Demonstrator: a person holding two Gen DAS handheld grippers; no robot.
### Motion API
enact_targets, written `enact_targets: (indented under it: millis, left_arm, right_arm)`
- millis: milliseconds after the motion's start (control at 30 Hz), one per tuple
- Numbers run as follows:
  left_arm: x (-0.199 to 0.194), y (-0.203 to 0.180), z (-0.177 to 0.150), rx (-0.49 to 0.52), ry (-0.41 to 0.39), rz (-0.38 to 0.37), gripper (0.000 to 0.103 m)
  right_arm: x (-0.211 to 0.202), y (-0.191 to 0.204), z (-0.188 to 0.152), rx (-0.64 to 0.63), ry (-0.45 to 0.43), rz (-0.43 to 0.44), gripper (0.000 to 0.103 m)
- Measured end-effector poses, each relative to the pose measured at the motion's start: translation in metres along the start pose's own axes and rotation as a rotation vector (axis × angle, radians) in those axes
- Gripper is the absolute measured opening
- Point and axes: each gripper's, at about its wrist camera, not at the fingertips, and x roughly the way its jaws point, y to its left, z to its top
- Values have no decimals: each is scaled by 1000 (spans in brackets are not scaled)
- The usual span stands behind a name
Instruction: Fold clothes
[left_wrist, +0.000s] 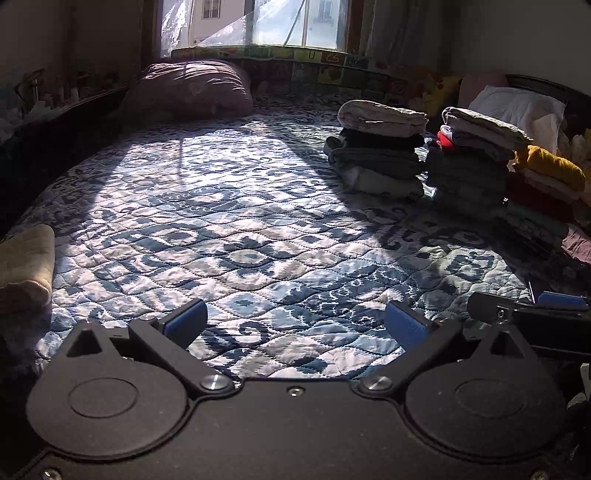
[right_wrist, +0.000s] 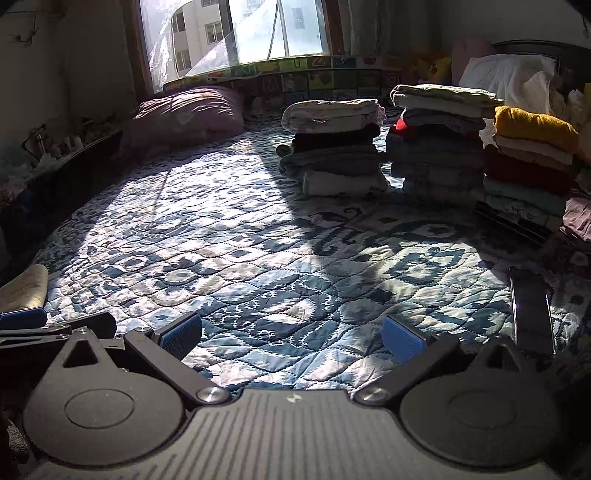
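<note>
Both the left gripper and right gripper hold jaws wide and empty over the quilted bed, folded clothes stacks well ahead-right, a phone just right.

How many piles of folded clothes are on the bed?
3, in a row at the far right: left pile, middle pile, and right pile with a yellow top. More clothes may be hidden beyond the right edge.
</note>
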Motion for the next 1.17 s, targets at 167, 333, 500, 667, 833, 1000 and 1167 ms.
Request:
enact_targets:
  millis: [167,333,500,667,833,1000,1167]
  left_arm:
    - [-6,-1,0,7,-1,-3,102]
    - [-5,-2,3,-13,11,-18,102]
    - [-3,-9,7,16,-4,-12,102]
    - [10,-10,14,3,-2,-16,102]
    - [25,-9,19,4,18,0,102]
    - [39,-4,22,-6,39,1,102]
    - [47,-3,25,18,28,11,103]
  right_arm:
    - [-7,2,0,-16,-7,1,103]
    - [-12,4,1,-37,-14,-13,103]
    - [-10,1,6,-41,-5,-20,103]
    - [-1,0,12,-45,9,-18,103]
    - [17,1,18,-57,32,-21,103]
    - [34,2,22,-56,56,-22,103]
    - [49,2,24,-55,77,-33,103]
